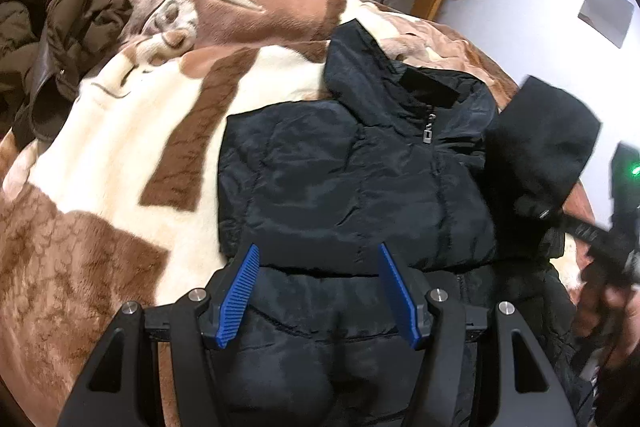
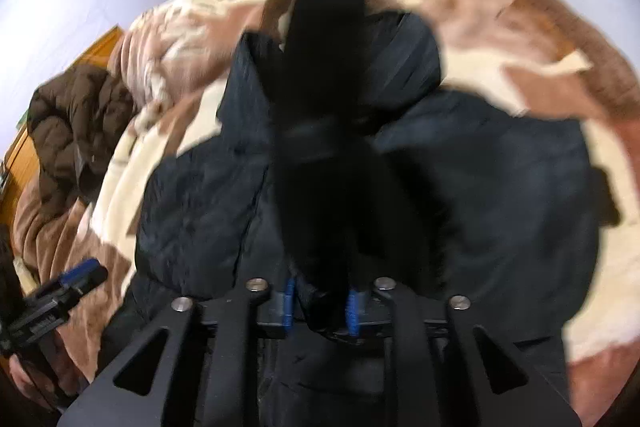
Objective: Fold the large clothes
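While my left gripper hangs with its blue pads spread wide and nothing between them, the brown coat sits bunched at ten o'clock in the left wrist view, on the far left of the brown-and-cream blanket. Moving right, the black puffer jacket lies front-up across the blanket at the centre, its collar toward twelve o'clock, the silver zip pull just below it, and its lower part directly beneath my open pads. At three o'clock the jacket's black sleeve is lifted off the bed, blurred, running down to my right gripper at the picture's edge. From the right wrist view, the brown coat shows at nine o'clock, and my right gripper has its blue pads drawn narrow, pinched on the sleeve, which stretches away toward twelve o'clock over the jacket body.
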`<action>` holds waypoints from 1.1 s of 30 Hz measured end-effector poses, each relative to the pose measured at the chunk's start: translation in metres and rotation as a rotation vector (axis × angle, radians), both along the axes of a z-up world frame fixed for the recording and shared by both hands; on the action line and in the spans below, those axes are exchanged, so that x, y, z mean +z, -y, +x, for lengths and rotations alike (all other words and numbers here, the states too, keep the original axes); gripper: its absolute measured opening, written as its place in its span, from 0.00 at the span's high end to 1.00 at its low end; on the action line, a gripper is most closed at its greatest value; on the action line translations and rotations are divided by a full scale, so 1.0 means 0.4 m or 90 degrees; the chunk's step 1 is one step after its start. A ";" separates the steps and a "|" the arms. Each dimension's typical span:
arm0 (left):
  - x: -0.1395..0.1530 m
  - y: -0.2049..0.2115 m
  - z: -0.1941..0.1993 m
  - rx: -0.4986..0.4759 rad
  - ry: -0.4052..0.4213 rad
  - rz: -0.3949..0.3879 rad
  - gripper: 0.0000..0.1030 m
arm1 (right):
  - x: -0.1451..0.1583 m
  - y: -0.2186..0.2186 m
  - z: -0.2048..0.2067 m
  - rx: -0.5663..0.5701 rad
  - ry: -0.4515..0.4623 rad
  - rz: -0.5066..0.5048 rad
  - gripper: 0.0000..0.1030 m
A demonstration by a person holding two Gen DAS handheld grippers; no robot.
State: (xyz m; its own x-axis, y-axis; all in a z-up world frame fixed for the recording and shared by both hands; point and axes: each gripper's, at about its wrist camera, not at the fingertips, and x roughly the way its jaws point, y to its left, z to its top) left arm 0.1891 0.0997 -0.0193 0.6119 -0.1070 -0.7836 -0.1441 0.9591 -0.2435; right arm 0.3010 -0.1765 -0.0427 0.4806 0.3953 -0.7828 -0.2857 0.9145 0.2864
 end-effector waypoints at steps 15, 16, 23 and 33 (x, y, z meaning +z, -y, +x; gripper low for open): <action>0.043 0.059 0.055 -0.038 0.023 -0.001 0.38 | 0.087 0.073 -0.091 0.054 0.085 0.055 0.44; 0.048 0.072 0.066 -0.045 0.027 -0.001 0.38 | 0.088 0.105 -0.090 0.033 0.094 0.044 0.44; 0.031 0.196 0.157 -0.117 0.035 -0.011 0.38 | 0.023 0.291 -0.040 -0.121 0.066 -0.008 0.54; -0.157 0.238 0.283 -0.121 -0.041 0.034 0.34 | -0.127 0.280 0.066 -0.112 0.006 -0.074 0.67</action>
